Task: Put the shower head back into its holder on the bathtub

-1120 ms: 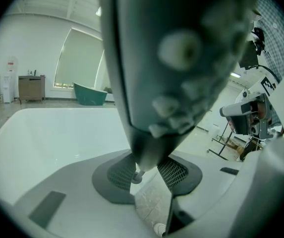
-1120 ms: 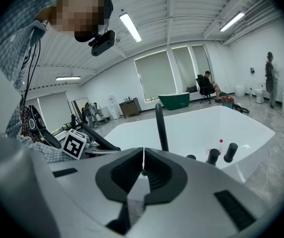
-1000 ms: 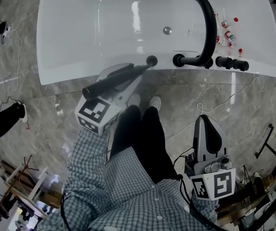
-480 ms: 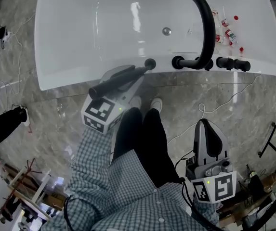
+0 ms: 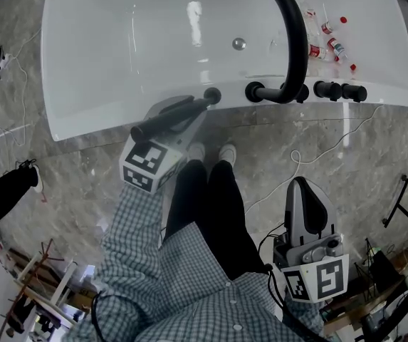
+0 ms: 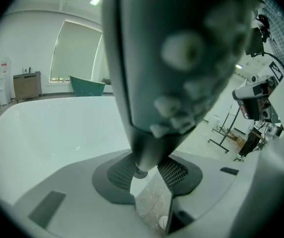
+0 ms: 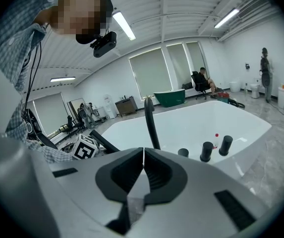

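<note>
Got the black shower head clamped tight in the left tool, lying on a slant just over the near rim of the bathtub. Points its far end at the round black holder on that same rim, right up against it. Can't say from above whether it actually touches or sits in. Fills most of the left gripper view as well: grey nubby face up close, narrow neck pinched between the ribbed pads.

Further right along the bathtub's near rim from the holder, can see a tall black arched faucet curving out over the basin, then some stubby black knobs. Inside the bathtub, can spot a small metal drain around mid-basin and a few little red-capped bottles lying at the right end.

Holds the right tool well back from the bathtub, low by the person's side, jaws pressed together with nothing in them. Looks across at the bathtub from there, faucet and knobs all in sight.

Standing just in front of the bathtub's near rim: white shoes, dark trousers, checked shirt. All on a marbled floor around the bathtub, with a thin cable snaking across it.
</note>
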Available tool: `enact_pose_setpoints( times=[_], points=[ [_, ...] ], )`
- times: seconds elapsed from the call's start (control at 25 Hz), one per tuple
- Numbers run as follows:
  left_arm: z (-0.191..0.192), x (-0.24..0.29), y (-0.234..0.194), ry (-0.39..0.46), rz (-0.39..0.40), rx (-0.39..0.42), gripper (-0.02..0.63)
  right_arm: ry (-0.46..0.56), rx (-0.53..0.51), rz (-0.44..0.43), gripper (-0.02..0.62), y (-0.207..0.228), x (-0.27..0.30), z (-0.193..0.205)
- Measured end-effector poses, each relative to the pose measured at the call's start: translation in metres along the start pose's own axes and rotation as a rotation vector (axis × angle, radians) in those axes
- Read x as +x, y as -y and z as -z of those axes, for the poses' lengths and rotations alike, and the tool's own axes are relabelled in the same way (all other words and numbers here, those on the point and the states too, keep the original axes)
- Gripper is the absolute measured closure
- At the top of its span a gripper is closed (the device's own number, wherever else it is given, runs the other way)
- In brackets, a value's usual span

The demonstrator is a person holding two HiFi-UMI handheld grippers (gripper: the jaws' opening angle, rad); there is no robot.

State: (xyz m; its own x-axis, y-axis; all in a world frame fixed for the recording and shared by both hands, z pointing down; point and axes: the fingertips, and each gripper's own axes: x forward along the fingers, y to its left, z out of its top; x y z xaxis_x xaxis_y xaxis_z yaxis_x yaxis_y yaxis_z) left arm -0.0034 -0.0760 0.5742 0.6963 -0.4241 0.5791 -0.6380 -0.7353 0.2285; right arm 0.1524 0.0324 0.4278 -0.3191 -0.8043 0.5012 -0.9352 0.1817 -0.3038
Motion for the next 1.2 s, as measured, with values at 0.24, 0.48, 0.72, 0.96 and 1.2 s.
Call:
enact_pose_setpoints(
  times=[0.24, 0.48, 0.72, 0.96, 1.2],
  points=[
    [0.003, 0.013, 0.001, -0.023, 0.019, 0.011, 0.465, -0.004, 0.011, 0.008, 0.577, 0.005, 0.001, 0.003],
    [0.009, 0.023, 0.000, -0.056, 0.019, 0.048, 0.465, -0.006, 0.020, 0.015, 0.577, 0.010, -0.001, 0.005],
    [0.016, 0.035, 0.003, -0.099, 0.024, 0.101, 0.465, -0.008, 0.029, 0.019, 0.577, 0.014, -0.002, 0.009],
    [0.022, 0.045, 0.003, -0.133, 0.020, 0.133, 0.465, -0.013, 0.038, 0.019, 0.577, 0.019, -0.001, 0.012],
    [0.025, 0.055, 0.002, -0.158, 0.020, 0.162, 0.465, -0.018, 0.070, 0.013, 0.577, 0.021, 0.001, 0.015]
  ],
)
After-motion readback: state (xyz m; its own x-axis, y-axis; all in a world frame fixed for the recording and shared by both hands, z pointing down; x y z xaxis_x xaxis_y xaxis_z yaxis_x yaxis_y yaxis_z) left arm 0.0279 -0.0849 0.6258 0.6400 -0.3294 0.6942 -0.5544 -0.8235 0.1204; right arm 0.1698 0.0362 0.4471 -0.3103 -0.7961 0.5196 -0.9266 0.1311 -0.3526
